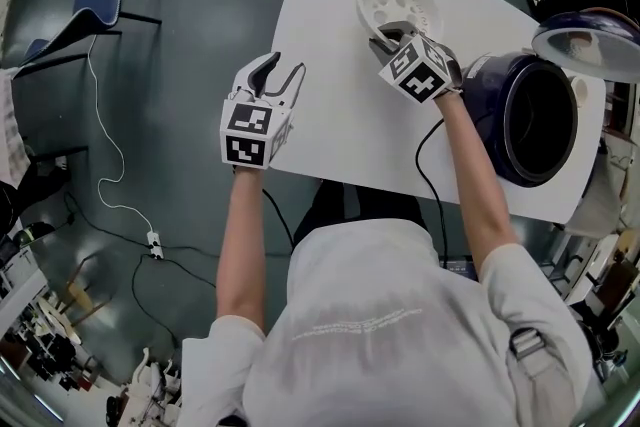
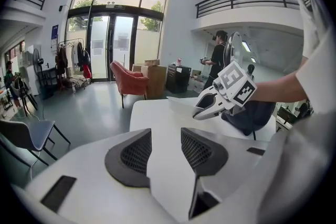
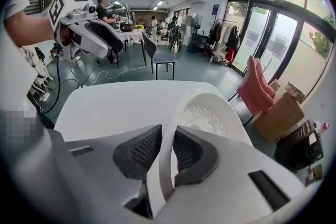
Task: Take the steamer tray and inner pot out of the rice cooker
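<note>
Nearest is the person's white cotton shirt (image 1: 380, 335), with both bare forearms reaching away over the smooth white rounded desk (image 1: 330, 35).

At the near left edge of the desk hangs the left claw (image 1: 282, 75). Its dark, cross-hatched pads stand well apart, with only bare desk showing between them, so it carries nothing.

Farther in and to the right, the right claw (image 1: 383, 39) is clamped on the round white plastic steamer tray (image 1: 400, 0). The right gripper view shows the thin rim running edge-on between the two ribbed pads, which press on it from both sides. The rest of the shallow dish, with small swirled openings moulded into its floor, extends to the far side of the claw, over the far middle of the desk. Whether its underside touches the desk cannot be told.

The tray is thus already out of the glossy dark-blue rounded rice cooker (image 1: 495, 85), which sits at the right end of the desk, just beside the right forearm. The cooker's domed lid (image 1: 590, 40) is raised beyond it.

The dark-lined inner pot (image 1: 540, 125) is not yet out and fills the cooker's mouth. It lies to the right of both claws, close to the right one and well apart from the left. The pot is round, so no long axis helps. I judge that the right claw, once it lets the tray go, has the short swing right to the pot's rim.
</note>
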A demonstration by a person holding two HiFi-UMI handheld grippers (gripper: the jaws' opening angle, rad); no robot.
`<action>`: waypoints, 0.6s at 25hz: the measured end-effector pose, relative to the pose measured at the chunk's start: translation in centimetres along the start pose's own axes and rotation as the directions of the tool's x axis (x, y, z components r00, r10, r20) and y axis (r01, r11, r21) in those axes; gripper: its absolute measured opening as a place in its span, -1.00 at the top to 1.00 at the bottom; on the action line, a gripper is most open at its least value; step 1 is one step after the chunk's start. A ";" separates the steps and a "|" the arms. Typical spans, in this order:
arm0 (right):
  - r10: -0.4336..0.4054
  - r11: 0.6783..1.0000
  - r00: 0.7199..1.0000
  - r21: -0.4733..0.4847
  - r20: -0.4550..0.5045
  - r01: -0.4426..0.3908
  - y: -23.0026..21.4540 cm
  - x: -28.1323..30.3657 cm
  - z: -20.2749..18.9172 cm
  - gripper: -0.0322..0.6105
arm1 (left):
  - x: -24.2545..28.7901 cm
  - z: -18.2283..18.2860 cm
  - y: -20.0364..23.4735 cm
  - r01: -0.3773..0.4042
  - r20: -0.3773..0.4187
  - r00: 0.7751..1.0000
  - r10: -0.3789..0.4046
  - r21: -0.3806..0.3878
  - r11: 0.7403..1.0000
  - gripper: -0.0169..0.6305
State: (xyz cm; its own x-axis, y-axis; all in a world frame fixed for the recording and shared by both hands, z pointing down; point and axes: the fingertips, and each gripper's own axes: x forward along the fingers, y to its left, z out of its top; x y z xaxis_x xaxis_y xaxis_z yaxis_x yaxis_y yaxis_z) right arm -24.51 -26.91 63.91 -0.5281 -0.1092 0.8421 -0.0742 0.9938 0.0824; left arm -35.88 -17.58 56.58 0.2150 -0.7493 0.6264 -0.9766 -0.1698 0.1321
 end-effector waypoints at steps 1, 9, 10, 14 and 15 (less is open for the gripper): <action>-0.003 1.000 1.000 -0.012 -0.003 0.003 0.0 0.4 0.0 0.65 | 0.2 -0.2 0.1 -0.001 0.000 1.000 0.001 -0.006 1.000 0.36; 0.011 0.997 0.999 -0.081 -0.040 -0.015 -0.4 3.6 -0.3 0.68 | 1.0 -0.9 1.3 -0.014 0.003 1.000 0.014 -0.075 0.997 0.37; 0.013 0.996 0.999 -0.084 -0.043 -0.017 -0.5 3.8 -0.3 0.68 | 1.1 -1.0 1.5 -0.017 0.004 1.000 0.017 -0.083 0.996 0.37; 0.021 0.995 0.998 -0.096 -0.057 -0.027 -0.4 4.7 -0.2 0.69 | 0.9 -1.0 2.0 -0.023 0.006 1.000 0.024 -0.106 0.994 0.37; 0.022 0.994 0.998 -0.102 -0.062 -0.028 -0.4 4.9 -0.2 0.69 | 0.9 -1.1 2.1 -0.024 0.006 1.000 0.025 -0.110 0.994 0.37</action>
State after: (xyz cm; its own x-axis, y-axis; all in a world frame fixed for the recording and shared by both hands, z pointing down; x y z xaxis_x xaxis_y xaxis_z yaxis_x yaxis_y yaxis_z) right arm -26.88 -27.85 68.07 -0.4762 -0.0861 0.8751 0.0273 0.9933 0.1126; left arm -37.76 -17.93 58.24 0.1904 -0.7574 0.6246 -0.9764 -0.0797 0.2009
